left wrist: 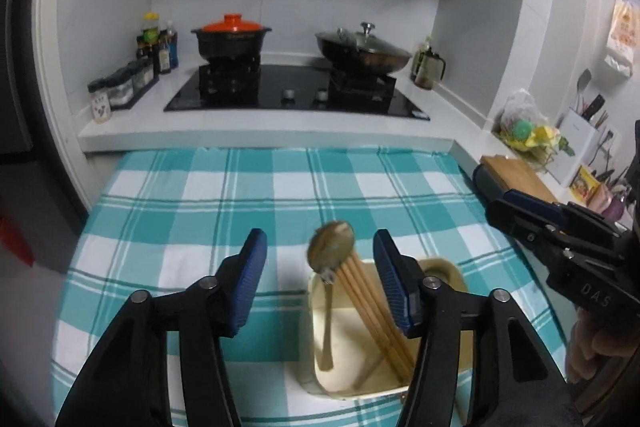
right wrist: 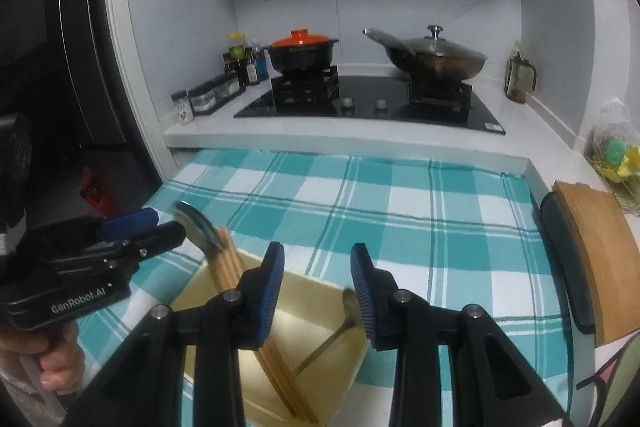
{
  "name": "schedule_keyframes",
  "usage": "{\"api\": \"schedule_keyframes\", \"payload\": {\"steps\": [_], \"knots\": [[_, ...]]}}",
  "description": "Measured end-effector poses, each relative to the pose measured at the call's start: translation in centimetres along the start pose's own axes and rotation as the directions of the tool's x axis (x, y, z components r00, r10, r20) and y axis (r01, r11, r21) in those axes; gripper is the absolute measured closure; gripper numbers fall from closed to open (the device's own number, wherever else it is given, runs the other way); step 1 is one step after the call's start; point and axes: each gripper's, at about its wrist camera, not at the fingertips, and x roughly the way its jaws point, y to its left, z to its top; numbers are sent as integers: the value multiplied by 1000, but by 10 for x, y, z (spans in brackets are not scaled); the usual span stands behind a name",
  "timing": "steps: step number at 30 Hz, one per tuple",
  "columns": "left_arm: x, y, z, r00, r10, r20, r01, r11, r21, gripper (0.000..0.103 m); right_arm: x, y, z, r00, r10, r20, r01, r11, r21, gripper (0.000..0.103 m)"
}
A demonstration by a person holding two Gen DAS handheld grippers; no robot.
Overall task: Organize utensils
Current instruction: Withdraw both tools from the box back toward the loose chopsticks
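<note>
Cream plastic holder point(left wrist: 440, 379) sits on teal-checked cloth point(left wrist: 200, 203) near front edge, w/ utensils already standing in it: bundle of wooden chopsticks point(left wrist: 372, 307) leaning up-left, metal spoon point(left wrist: 331, 247) bowl-up beside them, touching at the top; second spoon point(right wrist: 340, 323) leans in the other compartment, seen from right wrist cam. Left gripper point(left wrist: 320, 269) open, empty, hovering over holder, spoon bowl showing between its jaws. Right gripper point(right wrist: 318, 279) also open, empty, above holder's far wall. Judgement: sorting looks mostly done. Handling: chopsticks light, stiff, roll apart easily, so pinch whole bundle mid-shaft. Spoon is smooth metal, prob. slippery; take handle below bowl, flat sides against pads. Holder light, could tip if a leaning utensil gets knocked.
</note>
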Motion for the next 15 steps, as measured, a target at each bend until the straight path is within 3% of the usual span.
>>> {"api": "schedule_keyframes", "payload": {"steps": [2, 4, 7, 15], "knots": [[-35, 4, 13, 998, 11, 62, -12, 1000, 5, 32, -31, 5, 15, 998, 4, 63, -2, 1000, -19, 67], [-78, 8, 20, 993, 16, 119, -17, 1000, 10, 24, -69, 10, 27, 992, -3, 126, 8, 999, -38, 59], [-130, 11, 18, 988, 3, 156, -7, 1000, 27, 16, -125, 17, 33, 979, 3, 203, 7, 999, -48, 57], [-225, 1, -51, 987, 6, 162, -30, 989, 142, 8, -258, 39, -8, 945, -18, 328, 59, 991, -117, 57]]}}
